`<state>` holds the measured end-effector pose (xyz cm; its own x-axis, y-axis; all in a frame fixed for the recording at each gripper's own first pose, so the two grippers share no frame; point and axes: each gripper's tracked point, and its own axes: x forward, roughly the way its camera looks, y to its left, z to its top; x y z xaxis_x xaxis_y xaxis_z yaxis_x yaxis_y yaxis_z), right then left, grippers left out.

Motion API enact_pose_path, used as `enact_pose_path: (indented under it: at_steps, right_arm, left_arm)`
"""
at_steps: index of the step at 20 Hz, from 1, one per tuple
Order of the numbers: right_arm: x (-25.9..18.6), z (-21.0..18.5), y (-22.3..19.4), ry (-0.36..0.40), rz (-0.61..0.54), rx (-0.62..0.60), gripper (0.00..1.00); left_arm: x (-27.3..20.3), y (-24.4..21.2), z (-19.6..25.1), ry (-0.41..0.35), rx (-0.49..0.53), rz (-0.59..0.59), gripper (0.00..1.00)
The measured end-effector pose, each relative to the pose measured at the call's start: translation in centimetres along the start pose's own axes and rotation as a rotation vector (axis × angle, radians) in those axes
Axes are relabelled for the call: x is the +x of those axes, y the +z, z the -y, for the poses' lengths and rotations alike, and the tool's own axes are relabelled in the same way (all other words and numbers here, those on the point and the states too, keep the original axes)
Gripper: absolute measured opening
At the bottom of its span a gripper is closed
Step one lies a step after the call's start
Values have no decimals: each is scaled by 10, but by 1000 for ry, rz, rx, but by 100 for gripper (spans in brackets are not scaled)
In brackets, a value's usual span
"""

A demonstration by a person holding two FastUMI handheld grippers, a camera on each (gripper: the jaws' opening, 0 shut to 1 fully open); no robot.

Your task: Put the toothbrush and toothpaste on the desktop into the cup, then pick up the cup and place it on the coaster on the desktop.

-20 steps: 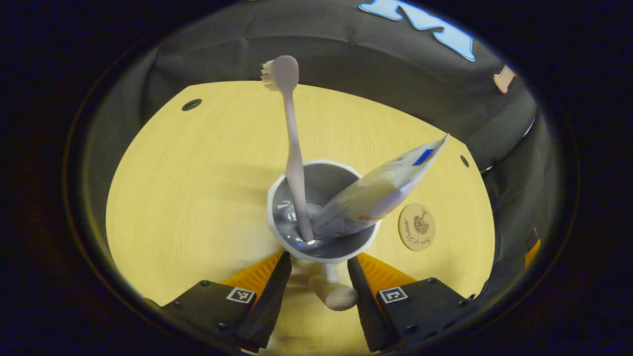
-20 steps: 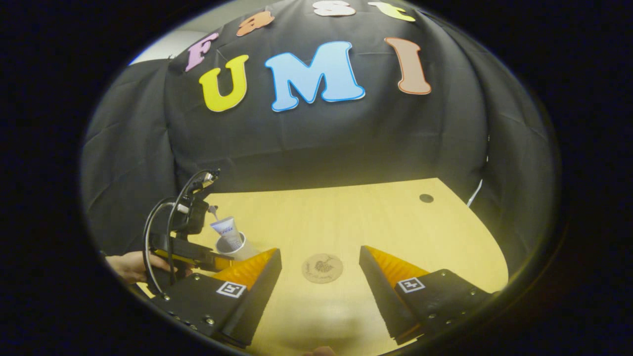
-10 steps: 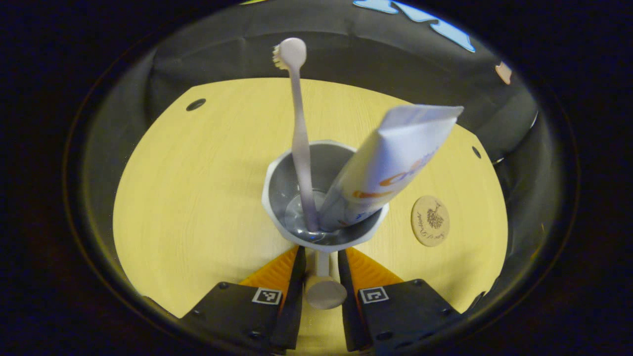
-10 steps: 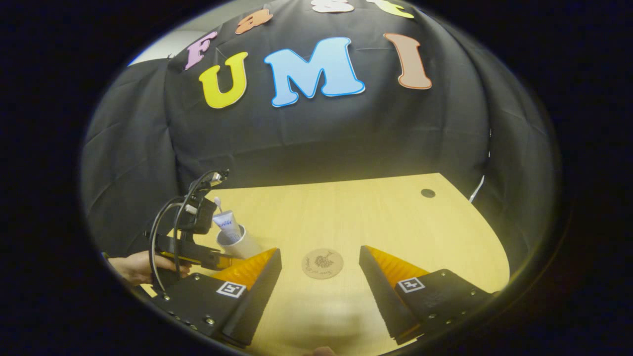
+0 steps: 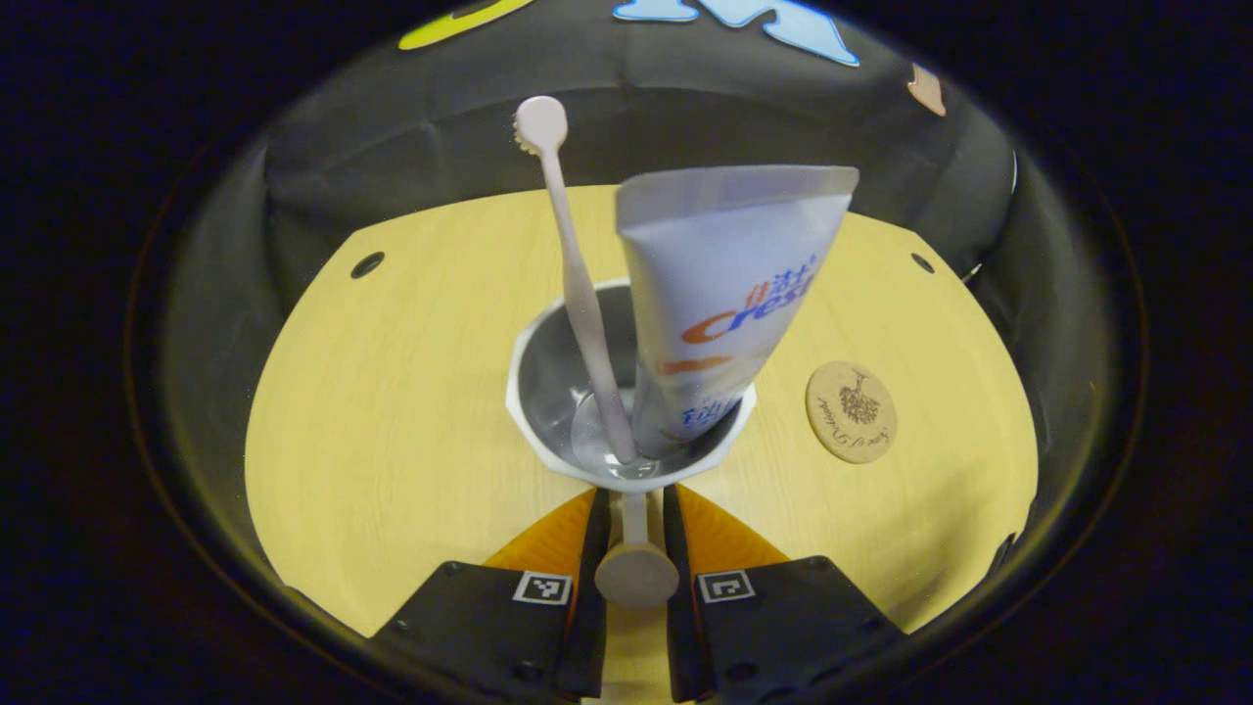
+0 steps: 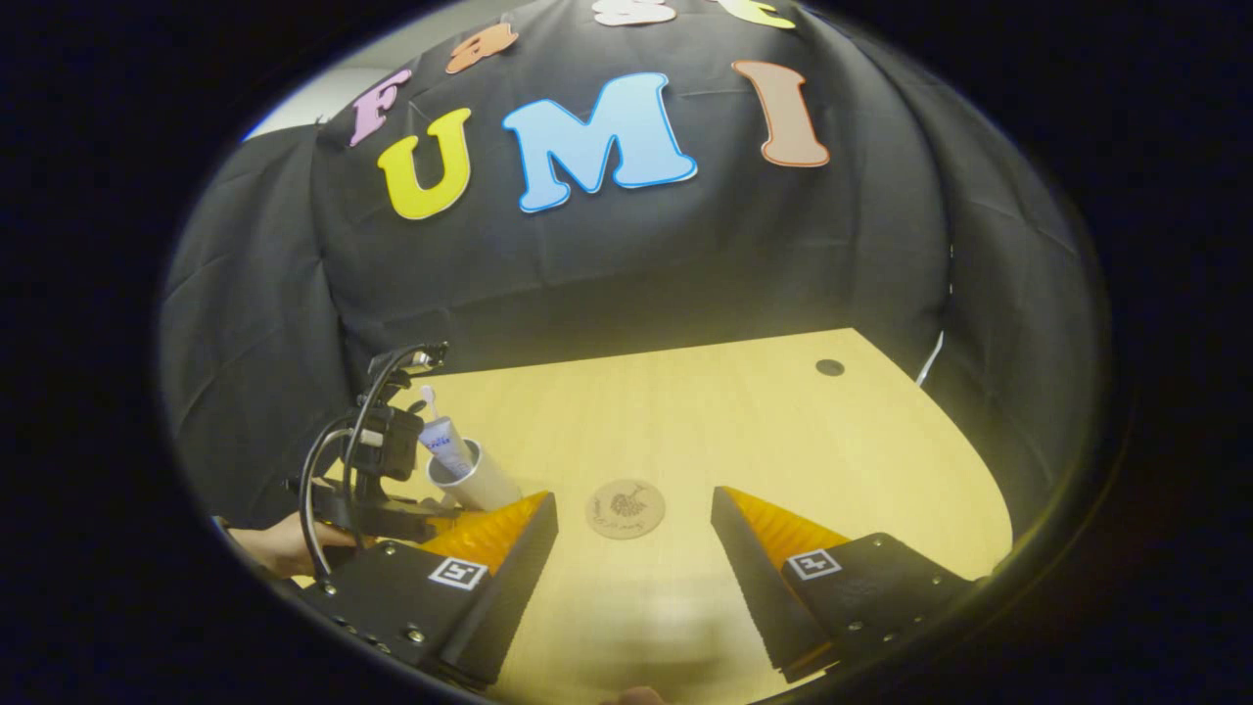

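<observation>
A pale grey cup with a white rim holds a pale toothbrush, head up, and a white toothpaste tube leaning on the right side. My left gripper is shut on the cup's handle, one finger on each side. A round wooden coaster lies on the desk to the cup's right. In the right gripper view the cup leans over, and a hand holds the left gripper beside it. My right gripper stands open just above the desk, with the coaster lying beyond the gap between its fingers.
The yellow wooden desktop has small dark holes near its far corners. Black cloth walls close off the back and sides. A person's hand shows at the lower left of the right gripper view.
My left gripper's fingers closed from wide apart onto the cup's handle. The toothpaste tube swung round in the cup to face the camera. The right gripper barely moved.
</observation>
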<state>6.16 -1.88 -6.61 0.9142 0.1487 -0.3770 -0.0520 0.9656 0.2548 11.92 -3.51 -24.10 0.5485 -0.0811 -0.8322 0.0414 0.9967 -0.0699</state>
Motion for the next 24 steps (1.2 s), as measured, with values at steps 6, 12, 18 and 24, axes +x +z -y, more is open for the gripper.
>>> enact_pose_path:
  at_steps: [6,12,18,24]
  right_arm:
    - [-8,6,1,-16,12,9,95]
    - [-16,23,2,-47,23,21,95]
    - [-21,52,-2,-93,16,41,95]
    - [-22,78,-9,-120,0,81,95]
  left_arm:
    - [-14,13,19,-26,45,46,33]
    - [-10,23,86,-116,111,64,32]
    - [-1,27,144,-180,158,61,32]
    - [17,24,173,-184,187,33,33]
